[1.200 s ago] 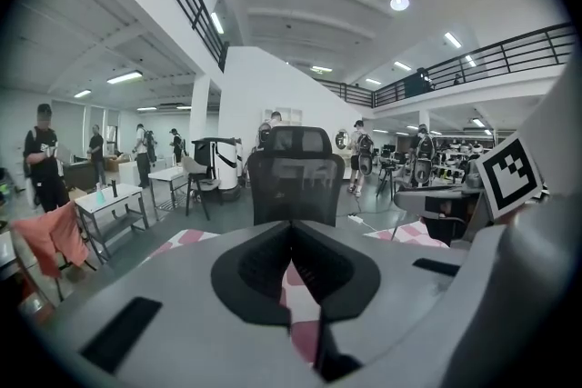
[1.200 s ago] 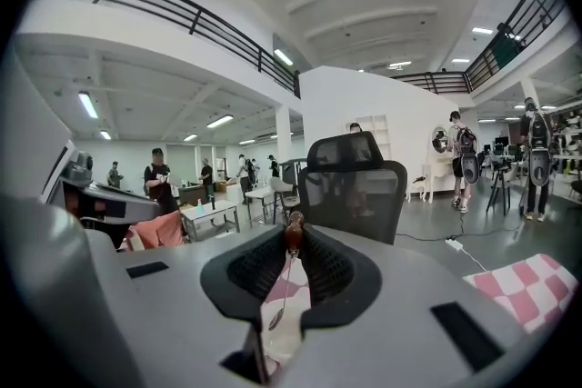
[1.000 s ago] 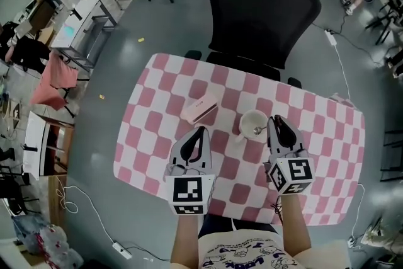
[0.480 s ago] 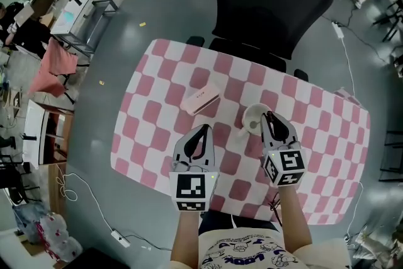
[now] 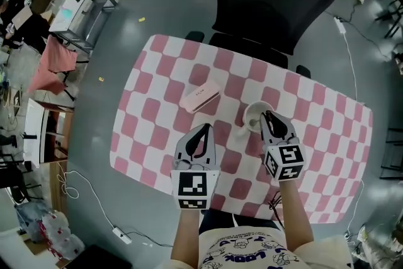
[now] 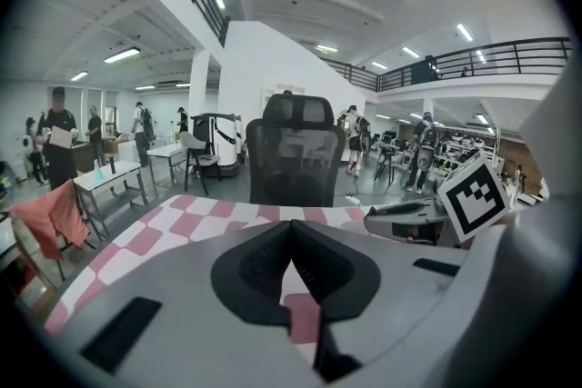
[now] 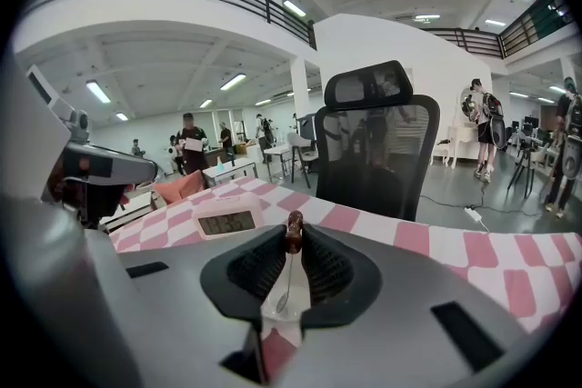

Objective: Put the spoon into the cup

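My right gripper (image 5: 269, 115) is shut on a slim metal spoon (image 7: 285, 273) with a brown handle tip pinched between the pads; the spoon hangs bowl-down. Right under it, the white cup (image 5: 250, 115) stands on the pink-and-white checked table (image 5: 157, 116), and its white rim (image 7: 277, 315) shows between the jaws in the right gripper view. The spoon's bowl hangs over the cup's mouth; whether it is inside I cannot tell. My left gripper (image 5: 203, 129) hovers to the cup's left, its jaws shut on nothing (image 6: 291, 227).
A pink digital clock (image 5: 200, 96) lies on the table left of the cup, also seen in the right gripper view (image 7: 227, 221). A black mesh office chair (image 5: 271, 3) stands at the table's far edge. Desks and people are far off.
Both grippers have sunk toward the table. The right gripper's tip with the spoon has come in over the cup's mouth.
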{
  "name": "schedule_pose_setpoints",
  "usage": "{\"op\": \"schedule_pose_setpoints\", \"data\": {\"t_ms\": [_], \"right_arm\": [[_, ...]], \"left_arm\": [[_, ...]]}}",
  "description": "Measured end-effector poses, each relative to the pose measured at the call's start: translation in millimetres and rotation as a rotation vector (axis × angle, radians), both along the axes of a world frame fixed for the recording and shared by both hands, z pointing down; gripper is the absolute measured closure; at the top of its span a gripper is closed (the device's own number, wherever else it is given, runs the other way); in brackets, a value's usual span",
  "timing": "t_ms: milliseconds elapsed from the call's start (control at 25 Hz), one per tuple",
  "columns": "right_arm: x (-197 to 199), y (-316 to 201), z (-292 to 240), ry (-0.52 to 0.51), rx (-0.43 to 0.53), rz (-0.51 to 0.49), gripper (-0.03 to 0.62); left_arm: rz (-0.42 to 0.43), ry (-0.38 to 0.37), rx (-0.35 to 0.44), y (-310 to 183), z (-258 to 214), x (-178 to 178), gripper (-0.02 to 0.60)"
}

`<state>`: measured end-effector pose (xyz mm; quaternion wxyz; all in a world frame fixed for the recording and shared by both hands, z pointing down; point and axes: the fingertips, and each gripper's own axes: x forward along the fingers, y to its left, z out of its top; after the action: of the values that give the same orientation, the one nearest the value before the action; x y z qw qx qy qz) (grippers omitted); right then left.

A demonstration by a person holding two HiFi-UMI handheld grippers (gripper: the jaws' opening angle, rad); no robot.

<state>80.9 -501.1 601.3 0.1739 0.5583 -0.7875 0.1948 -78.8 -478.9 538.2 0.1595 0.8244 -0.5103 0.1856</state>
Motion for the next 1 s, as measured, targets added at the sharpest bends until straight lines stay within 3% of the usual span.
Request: {"op": "schedule_pose_setpoints", "data": {"t_ms": [440,720,800,1000], "right_arm": [[13.5,-4.1,17.3,0.114,-0.017,0.015,0.519],[24.0,-4.0,22.7,0.137,-0.021,0.056,0.469],[24.9,-4.0,20.3,0.135,-0.014,0.07,0.411],[33.3,-1.3,10.9,0.13,0.002,0.108,0.394]], "left_arm": [[-0.006,-0.004,-0.001,-4.8,3.1,-0.7,0.569],[-0.014,-0.007,-0.005,-5.0,4.7,-0.4,0.569],[-0.015,-0.006,-0.004,-4.2,3.8,-0.6,0.569],[-0.017,-0.005,0.008,-0.4,-3.7,0.2,0.569]]}}
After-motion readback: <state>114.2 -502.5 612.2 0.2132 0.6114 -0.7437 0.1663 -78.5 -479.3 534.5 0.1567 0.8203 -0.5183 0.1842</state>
